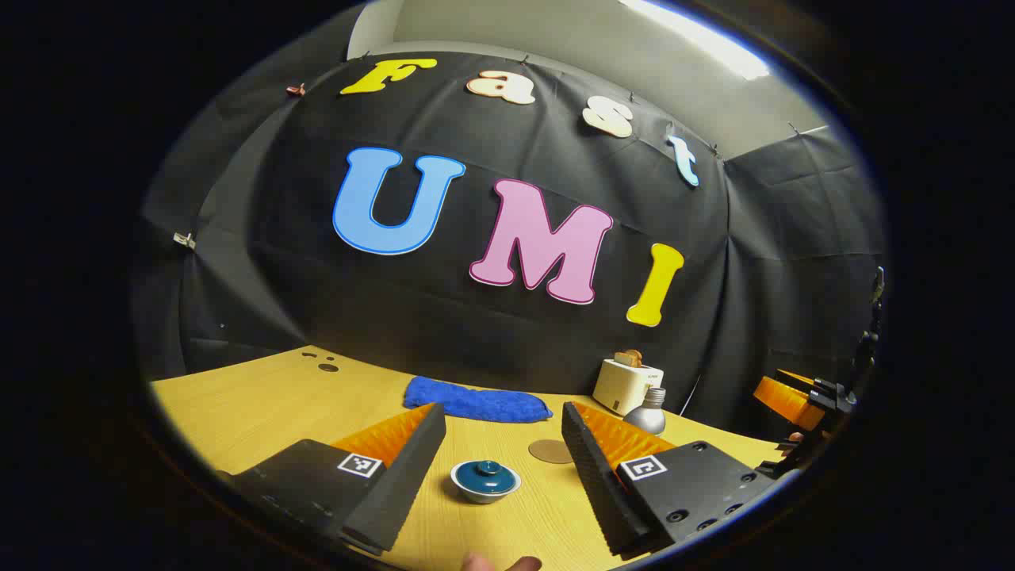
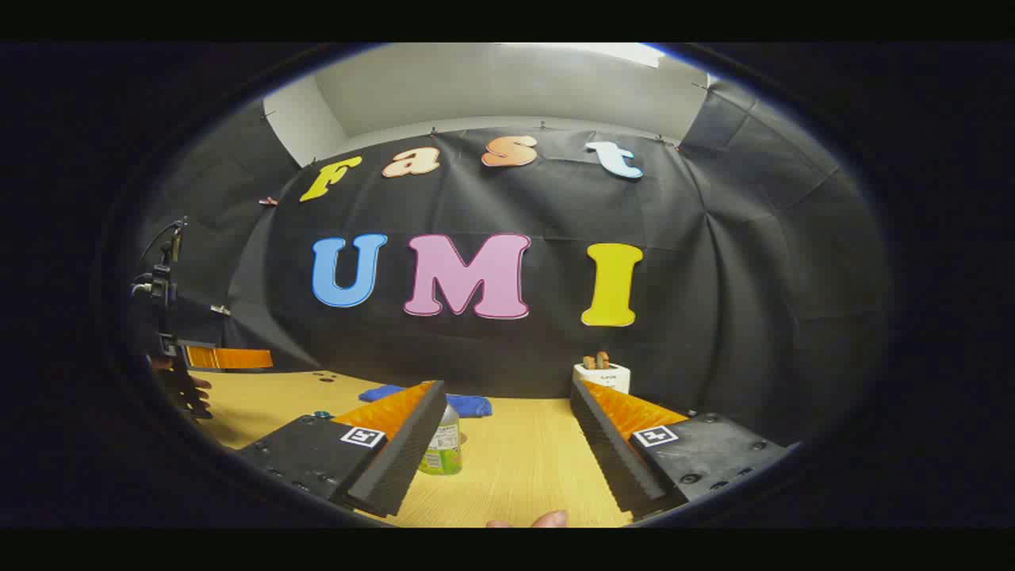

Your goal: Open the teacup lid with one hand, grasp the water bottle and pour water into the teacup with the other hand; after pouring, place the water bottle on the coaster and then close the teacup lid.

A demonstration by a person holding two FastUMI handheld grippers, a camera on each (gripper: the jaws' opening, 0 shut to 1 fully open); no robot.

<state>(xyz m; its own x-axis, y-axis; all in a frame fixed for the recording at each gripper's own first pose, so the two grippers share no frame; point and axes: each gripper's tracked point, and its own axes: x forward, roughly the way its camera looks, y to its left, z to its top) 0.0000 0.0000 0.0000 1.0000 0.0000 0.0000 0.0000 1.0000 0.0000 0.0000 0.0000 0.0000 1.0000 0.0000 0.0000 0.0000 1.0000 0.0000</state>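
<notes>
the left gripper (image 1: 499,456) is spread wide, holding nothing, and the teacup (image 1: 485,481) stands on the table (image 1: 262,404) right between its two fingers, a little ahead of the tips, with the lid (image 1: 486,470) on it and the small knob pointing straight up. so this gripper is the nearer one to the lid, and i judge it must go forward and down along its own axis to take the knob. the coaster (image 1: 549,451) lies just behind the cup, to its right. in the right gripper view the right gripper (image 2: 507,440) is also wide apart and empty; the water bottle (image 2: 442,451) stands upright ahead, close against the inner side of the left finger (image 2: 396,456), not centred. i think this gripper should shift a little to that side before closing. the lid is not opened yet.
</notes>
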